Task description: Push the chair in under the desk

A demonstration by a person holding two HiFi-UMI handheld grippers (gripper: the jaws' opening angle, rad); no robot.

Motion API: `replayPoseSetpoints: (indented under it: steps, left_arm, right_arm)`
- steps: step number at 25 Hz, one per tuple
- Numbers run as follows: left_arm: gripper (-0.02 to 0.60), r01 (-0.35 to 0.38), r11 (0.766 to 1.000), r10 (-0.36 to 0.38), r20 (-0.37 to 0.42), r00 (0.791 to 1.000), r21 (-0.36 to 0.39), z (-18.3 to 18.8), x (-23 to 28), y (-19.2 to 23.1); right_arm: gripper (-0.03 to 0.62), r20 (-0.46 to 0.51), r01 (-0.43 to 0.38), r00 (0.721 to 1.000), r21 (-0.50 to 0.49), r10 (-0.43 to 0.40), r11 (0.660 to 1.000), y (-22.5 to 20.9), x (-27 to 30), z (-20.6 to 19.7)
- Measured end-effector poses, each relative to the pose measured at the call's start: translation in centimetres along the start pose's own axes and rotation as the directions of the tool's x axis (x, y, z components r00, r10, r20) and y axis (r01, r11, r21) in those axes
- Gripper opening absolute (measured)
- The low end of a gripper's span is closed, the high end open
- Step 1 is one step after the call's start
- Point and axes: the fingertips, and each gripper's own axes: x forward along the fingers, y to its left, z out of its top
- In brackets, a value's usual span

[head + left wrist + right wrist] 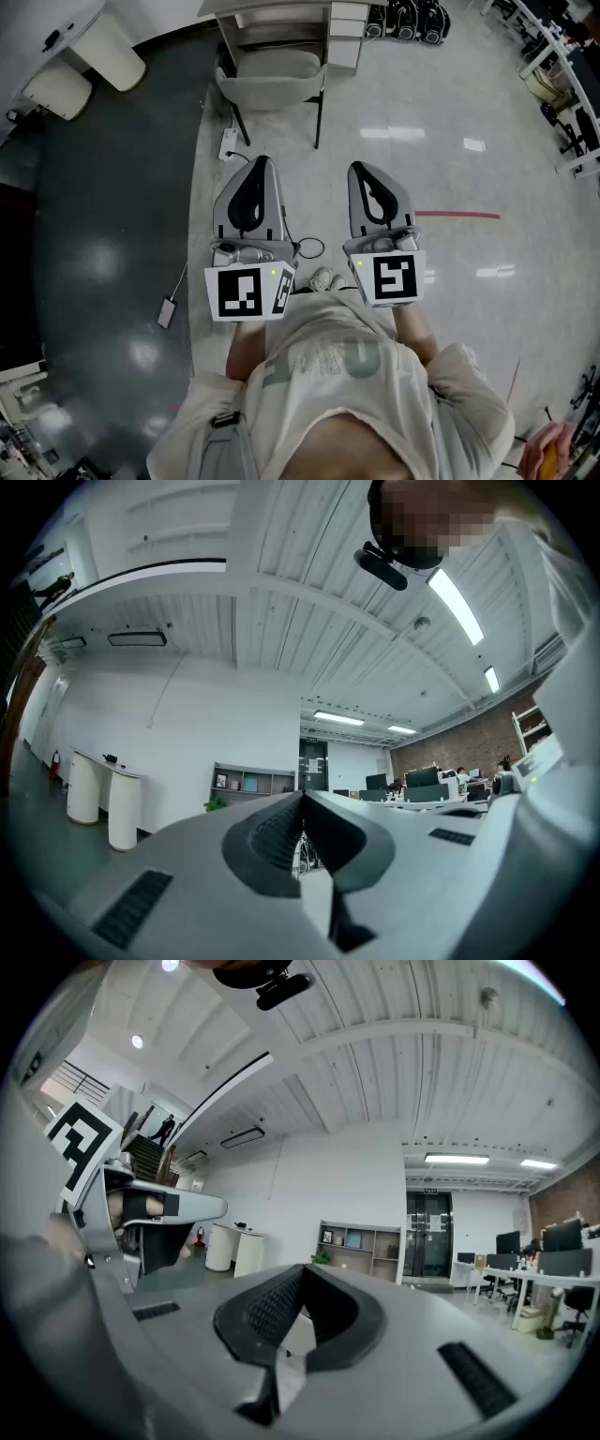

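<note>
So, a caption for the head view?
Left gripper and right gripper, both shut, point toward the grey chair by the desk.

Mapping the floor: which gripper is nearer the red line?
Right. The right gripper hangs just left of the red line; the left gripper is farther left, beyond it.

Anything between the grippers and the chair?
Nothing upright. The left gripper and right gripper, both shut, face the chair across floor; only an adapter and cable lie flat near its leg.
</note>
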Motion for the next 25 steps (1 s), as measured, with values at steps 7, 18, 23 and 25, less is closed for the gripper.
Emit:
replayPoseSetpoints:
  steps: [7, 18, 23, 25]
  left_arm:
    - [0.012, -0.035, 0.999, 0.035, 0.008, 0.999, -0.014, 0.0, 0.3, 2.6]
    - [0.012, -0.143, 0.99, 0.143, -0.016, 0.99, -0.009, -2.6, -0.7, 9.9]
    - [0.012, -0.211, 0.977, 0.211, -0.02, 0.977, 0.004, -3.3, 0.4, 12.8]
    - [0.012, -0.23, 0.973, 0.231, -0.017, 0.973, 0.024, -3.7, 1.2, 13.5]
  right_arm:
    - [0.015, -0.011, -0.014, 1.0, -0.011, 0.014, 1.0, 0.8, 1.2, -0.2]
    - [0.015, -0.016, 0.0, 1.0, 0.009, 0.0, 1.0, 1.7, 2.6, -1.5]
    - [0.015, -0.046, -0.023, 0.999, -0.019, 0.022, 1.0, 0.8, 4.1, -3.1]
    - [0.015, -0.028, -0.032, 0.999, -0.026, 0.031, 0.999, 0.4, 5.2, -3.0]
